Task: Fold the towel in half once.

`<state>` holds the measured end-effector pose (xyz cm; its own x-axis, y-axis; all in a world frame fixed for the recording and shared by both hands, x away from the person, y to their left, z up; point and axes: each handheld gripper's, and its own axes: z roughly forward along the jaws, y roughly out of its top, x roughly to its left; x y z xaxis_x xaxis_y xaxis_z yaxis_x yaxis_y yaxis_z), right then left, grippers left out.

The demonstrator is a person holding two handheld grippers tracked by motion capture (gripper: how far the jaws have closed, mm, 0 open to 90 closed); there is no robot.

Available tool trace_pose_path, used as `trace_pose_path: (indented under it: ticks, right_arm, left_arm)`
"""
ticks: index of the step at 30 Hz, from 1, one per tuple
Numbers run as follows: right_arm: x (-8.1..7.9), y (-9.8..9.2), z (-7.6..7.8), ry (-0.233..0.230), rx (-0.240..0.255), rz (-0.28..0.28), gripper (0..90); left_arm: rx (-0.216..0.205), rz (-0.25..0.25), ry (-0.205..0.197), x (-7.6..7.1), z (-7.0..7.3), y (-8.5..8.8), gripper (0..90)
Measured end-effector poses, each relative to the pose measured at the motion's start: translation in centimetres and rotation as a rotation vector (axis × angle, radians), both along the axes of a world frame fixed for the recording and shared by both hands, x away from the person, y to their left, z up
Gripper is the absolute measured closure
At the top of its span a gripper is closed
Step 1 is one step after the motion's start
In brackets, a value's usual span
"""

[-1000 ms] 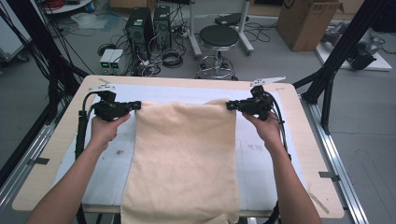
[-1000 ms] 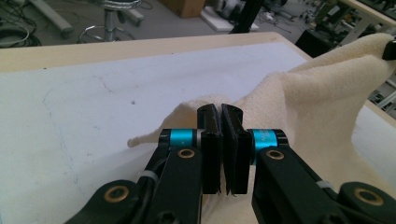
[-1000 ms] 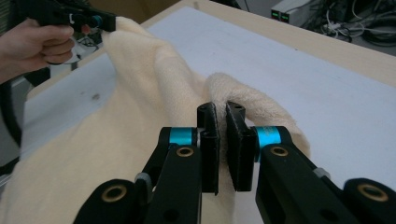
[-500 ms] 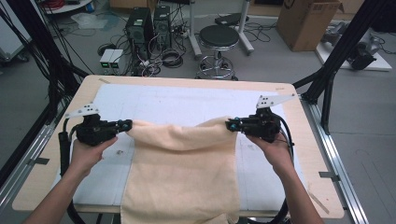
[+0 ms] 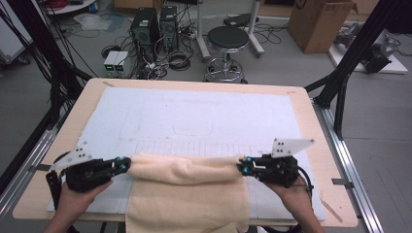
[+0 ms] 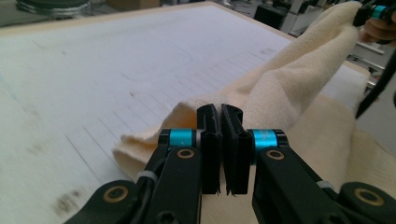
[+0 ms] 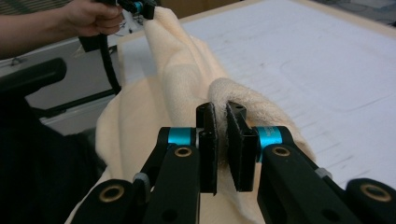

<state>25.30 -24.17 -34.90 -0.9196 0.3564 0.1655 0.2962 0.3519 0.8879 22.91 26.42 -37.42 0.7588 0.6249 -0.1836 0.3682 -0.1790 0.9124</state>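
Note:
A cream towel [image 5: 187,194] lies over the near part of the white mat [image 5: 194,121] and hangs off the table's front edge. Its far edge is raised and folded back toward the person. My left gripper [image 5: 124,166] is shut on the towel's left corner [image 6: 187,116], seen pinched between the black jaws in the left gripper view. At the towel's right corner [image 7: 233,95] my right gripper [image 5: 243,168] is shut too. The towel [image 7: 154,93] stretches between both grippers as a rolled ridge.
The wooden table [image 5: 311,121] carries the white mat with a faint printed grid. Behind the table stand a black stool [image 5: 228,39], computer towers [image 5: 150,24] and cables on the floor. A cardboard box [image 5: 323,24] sits at the back right. Black frame posts [image 5: 350,63] flank the table.
Both grippers have pulled the towel's far edge from the middle of the mat toward the table's front, folding it back over itself.

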Motion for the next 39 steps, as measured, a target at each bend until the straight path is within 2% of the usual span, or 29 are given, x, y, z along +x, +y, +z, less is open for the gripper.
trace_pose_path:
  ticks: [1, 2, 3, 4, 5, 6, 7, 9, 10, 11, 13, 15, 18, 19, 20, 22, 23, 24, 25, 27, 28, 29, 32, 33, 36, 39]
  right_arm:
    - [-0.5, 0.0, -0.7, 0.007, -0.001, 0.009, 83.5]
    - [-1.1, 0.0, -1.4, 0.018, -0.014, 0.015, 83.3]
    - [-1.5, 0.1, -2.1, 0.026, -0.028, 0.029, 83.1]
    - [-2.0, 0.2, -2.8, 0.037, -0.04, 0.04, 83.0]
    - [-2.0, 0.2, -2.8, 0.037, -0.04, 0.04, 83.0]
    - [-2.8, 0.3, -3.9, 0.055, -0.056, 0.073, 81.8]
    - [-3.2, 0.3, -4.3, 0.056, -0.079, 0.084, 80.9]
    - [-3.6, 0.2, -4.7, 0.065, -0.093, 0.095, 79.1]
    - [-4.2, -0.1, -5.3, 0.091, -0.109, 0.149, 70.8]
    - [-4.4, -0.3, -5.5, 0.095, -0.123, 0.153, 67.5]
    - [-4.6, -0.8, -5.7, 0.117, -0.154, 0.157, 61.9]
    - [-4.6, -1.5, -5.5, 0.122, -0.143, 0.135, 58.1]
    - [-4.1, -2.1, -5.1, 0.129, -0.115, 0.114, 56.5]
    - [-3.6, -2.5, -4.7, 0.116, -0.107, 0.083, 55.9]
    - [-3.2, -2.4, -4.5, 0.105, -0.107, 0.058, 55.9]
    - [-1.9, -2.0, -4.3, 0.099, -0.131, -0.001, 55.2]
    - [-1.5, -1.8, -4.3, 0.101, -0.137, -0.01, 55.0]
    - [-1.5, -1.8, -4.3, 0.101, -0.137, -0.01, 55.0]
    - [-0.3, -1.0, -4.4, 0.105, -0.155, -0.031, 53.6]
    - [0.9, -0.2, -4.9, 0.098, -0.169, -0.046, 53.0]
    - [1.4, 0.1, -5.2, 0.112, -0.184, -0.057, 52.3]
    - [1.4, 0.1, -5.2, 0.112, -0.184, -0.057, 52.3]
    - [2.5, 1.3, -6.2, 0.131, -0.208, -0.056, 51.4]
    - [3.0, 1.9, -6.8, 0.144, -0.242, -0.054, 51.1]
    - [3.3, 2.4, -7.4, 0.161, -0.257, -0.044, 50.8]
    - [3.6, 2.9, -8.0, 0.172, -0.275, -0.031, 50.8]
  left_arm:
    - [-0.005, -0.01, 0.009, -0.6, -0.6, 0.1, 85.9]
    - [0.011, -0.022, 0.027, -1.7, -1.9, 0.2, 85.9]
    - [0.024, -0.031, 0.036, -2.1, -2.4, 0.3, 85.8]
    - [0.024, -0.031, 0.036, -2.1, -2.4, 0.3, 85.8]
    - [0.036, -0.039, 0.044, -2.6, -2.9, 0.3, 85.8]
    - [0.048, -0.049, 0.046, -3.0, -3.3, 0.3, 85.5]
    - [0.058, -0.064, 0.057, -3.4, -3.7, 0.3, 85.4]
    - [0.074, -0.1, 0.076, -4.2, -4.2, 0.3, 85.2]
    - [0.082, -0.124, 0.09, -4.6, -4.4, 0.3, 82.4]
    - [0.091, -0.142, 0.094, -4.8, -4.5, 0.3, 79.2]
    - [0.101, -0.174, 0.098, -5.2, -4.7, 0.4, 66.4]
    - [0.082, -0.199, 0.095, -5.4, -4.6, 0.7, 61.7]
    - [0.058, -0.18, 0.089, -4.9, -4.1, 1.1, 58.8]
    - [0.036, -0.158, 0.081, -4.1, -3.8, 1.1, 57.8]
    - [0.036, -0.158, 0.081, -4.1, -3.8, 1.1, 57.2]
    - [0.043, -0.135, 0.069, -2.7, -3.4, 0.8, 56.1]
    - [0.044, -0.13, 0.069, -2.3, -3.4, 0.6, 55.8]
    - [0.05, -0.125, 0.066, -1.6, -3.3, 0.3, 55.8]
    - [0.056, -0.113, 0.063, -0.9, -3.3, -0.1, 55.3]
    - [0.075, -0.094, 0.057, 0.4, -3.6, -0.8, 54.7]
    - [0.093, -0.066, 0.049, 1.4, -3.9, -1.6, 53.5]
    - [0.093, -0.066, 0.049, 1.4, -3.9, -1.6, 53.2]
    - [0.148, -0.027, 0.038, 2.7, -4.5, -2.4, 51.7]
    - [0.157, -0.015, 0.039, 3.1, -4.7, -2.6, 50.9]
    - [0.179, 0.004, 0.052, 4.0, -5.1, -2.7, 50.8]
    - [0.209, 0.003, 0.089, 4.5, -5.6, -2.8, 51.6]
